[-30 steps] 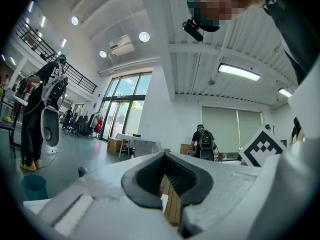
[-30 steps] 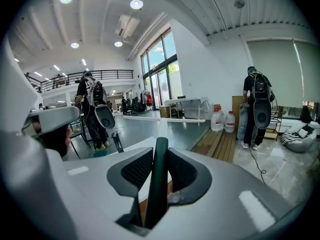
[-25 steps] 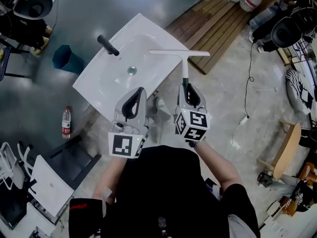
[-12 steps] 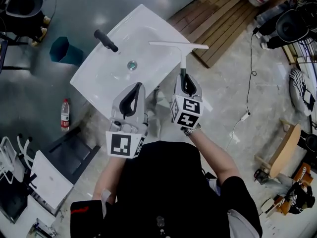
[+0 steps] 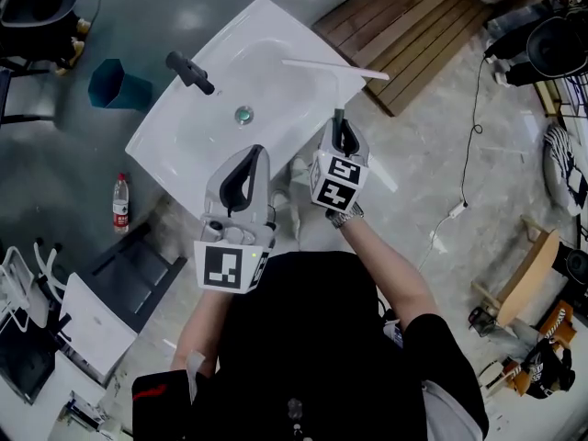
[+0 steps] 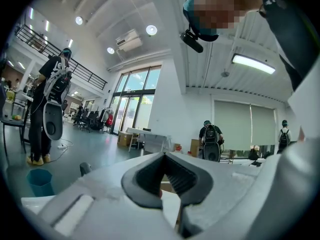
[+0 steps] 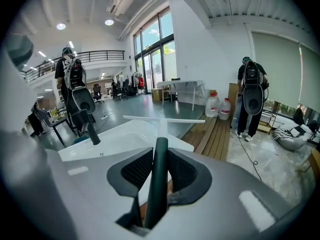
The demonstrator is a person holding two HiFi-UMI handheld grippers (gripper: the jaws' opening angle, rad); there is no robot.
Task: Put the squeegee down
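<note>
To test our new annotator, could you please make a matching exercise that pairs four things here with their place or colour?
Things:
1 squeegee
2 tap
3 bottle
4 bin

Descriptions:
a teal, on the floor
b black, on the sink
c clamped in the right gripper
d red label, on the floor

Pairs: 1-c, 2-b, 3-d, 4-a

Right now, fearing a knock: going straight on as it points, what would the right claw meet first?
Likely the sink rim, touched first by the squeegee the right claw grips; depth unclear.
</note>
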